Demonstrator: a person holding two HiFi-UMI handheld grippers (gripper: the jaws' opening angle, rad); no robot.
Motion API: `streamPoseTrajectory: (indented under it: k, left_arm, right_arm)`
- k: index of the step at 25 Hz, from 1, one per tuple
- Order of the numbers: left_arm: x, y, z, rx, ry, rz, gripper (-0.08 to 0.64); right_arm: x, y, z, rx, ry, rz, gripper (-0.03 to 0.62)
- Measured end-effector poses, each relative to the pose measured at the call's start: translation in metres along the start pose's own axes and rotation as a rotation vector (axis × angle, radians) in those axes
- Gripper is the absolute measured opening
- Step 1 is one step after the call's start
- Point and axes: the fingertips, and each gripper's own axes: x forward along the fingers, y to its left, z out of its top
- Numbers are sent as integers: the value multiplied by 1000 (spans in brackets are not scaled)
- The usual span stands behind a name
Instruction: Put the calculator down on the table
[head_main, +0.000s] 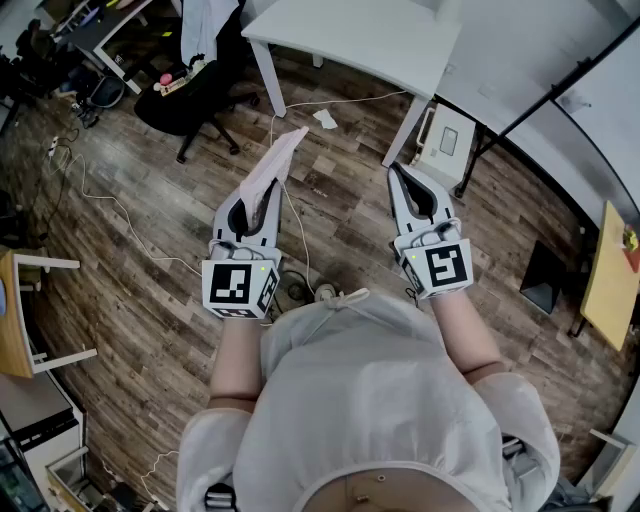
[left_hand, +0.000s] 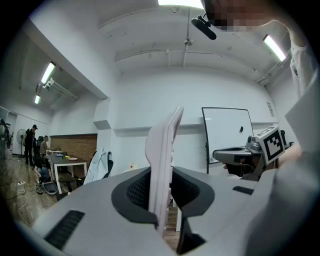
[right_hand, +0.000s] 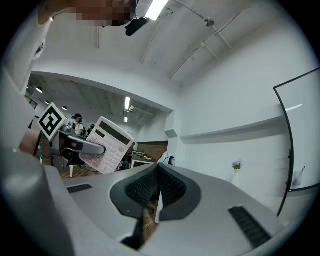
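A pale pink-white calculator (head_main: 272, 165) sticks out forward from my left gripper (head_main: 258, 192), which is shut on its lower end and holds it in the air above the wooden floor. In the left gripper view the calculator (left_hand: 162, 150) stands edge-on between the jaws. The right gripper view shows its keypad face (right_hand: 107, 145), tilted. My right gripper (head_main: 397, 172) is level beside it, apart from it, shut with nothing in its jaws (right_hand: 158, 176). A white table (head_main: 360, 40) stands ahead of both grippers.
A black office chair (head_main: 190, 95) with clothes on it stands at the far left. White cables (head_main: 120, 210) run over the floor. A whiteboard (left_hand: 227, 132) on a black frame is at the right. People stand by a desk (left_hand: 32, 145) far off.
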Motion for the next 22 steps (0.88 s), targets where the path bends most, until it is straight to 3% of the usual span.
streamPoseTrajectory:
  k: [13,22]
  left_arm:
    - [17,38,-4,13,-16,-12,89]
    - [37,74,-23,-13,22,-9,89]
  right_arm:
    - [44,9,-16,33,29,-21,3]
    - [82,13,-39,57,78,-4,6]
